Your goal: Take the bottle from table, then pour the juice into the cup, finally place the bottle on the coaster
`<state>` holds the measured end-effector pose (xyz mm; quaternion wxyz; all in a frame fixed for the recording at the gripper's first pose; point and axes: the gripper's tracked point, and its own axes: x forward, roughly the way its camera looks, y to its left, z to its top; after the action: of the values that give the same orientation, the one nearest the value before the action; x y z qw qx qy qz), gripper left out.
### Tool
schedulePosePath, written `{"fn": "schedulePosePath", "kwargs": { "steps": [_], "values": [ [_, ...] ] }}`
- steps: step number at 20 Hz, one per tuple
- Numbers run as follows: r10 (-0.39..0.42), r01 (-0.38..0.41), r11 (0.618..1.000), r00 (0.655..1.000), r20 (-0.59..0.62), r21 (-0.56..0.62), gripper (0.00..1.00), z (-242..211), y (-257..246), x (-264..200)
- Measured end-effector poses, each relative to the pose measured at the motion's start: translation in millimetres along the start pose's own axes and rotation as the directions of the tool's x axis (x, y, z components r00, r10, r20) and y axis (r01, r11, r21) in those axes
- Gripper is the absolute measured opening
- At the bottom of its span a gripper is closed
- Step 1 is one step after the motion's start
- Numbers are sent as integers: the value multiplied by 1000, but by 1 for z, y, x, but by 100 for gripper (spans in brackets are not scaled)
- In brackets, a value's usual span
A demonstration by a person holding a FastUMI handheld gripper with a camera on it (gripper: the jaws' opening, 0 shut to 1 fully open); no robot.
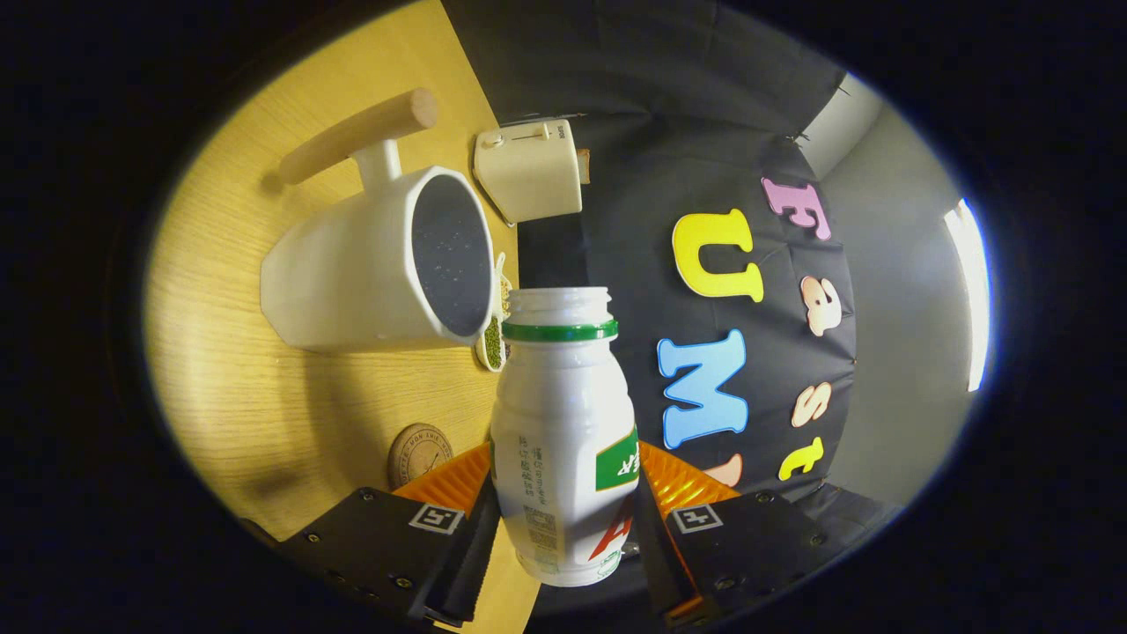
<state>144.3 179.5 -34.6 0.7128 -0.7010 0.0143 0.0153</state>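
A white plastic bottle (563, 423) with a green neck ring and no cap sits between my fingers, and my gripper (563, 493) is shut on its body. The whole view is rolled, so the bottle is tipped over. Its open mouth points past the rim of a white cup (370, 264) with a long wooden handle. The cup stands on the wooden table (246, 387), just ahead of the bottle's mouth, and its inside looks dark. A round cork coaster (419, 453) lies on the table close beside one finger.
A cream box-shaped appliance (530, 169) stands beyond the cup at the table's far edge. A small white dish of green beans (493, 339) rests between the cup and the bottle's neck. The booth wall rises behind the table.
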Motion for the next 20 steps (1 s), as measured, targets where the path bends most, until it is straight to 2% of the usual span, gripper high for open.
{"fn": "schedulePosePath", "kwargs": {
  "steps": [20],
  "values": [
    [-77, 77, 977, 997, 7, -200, 71, -1, -15, 7]
  ]
}}
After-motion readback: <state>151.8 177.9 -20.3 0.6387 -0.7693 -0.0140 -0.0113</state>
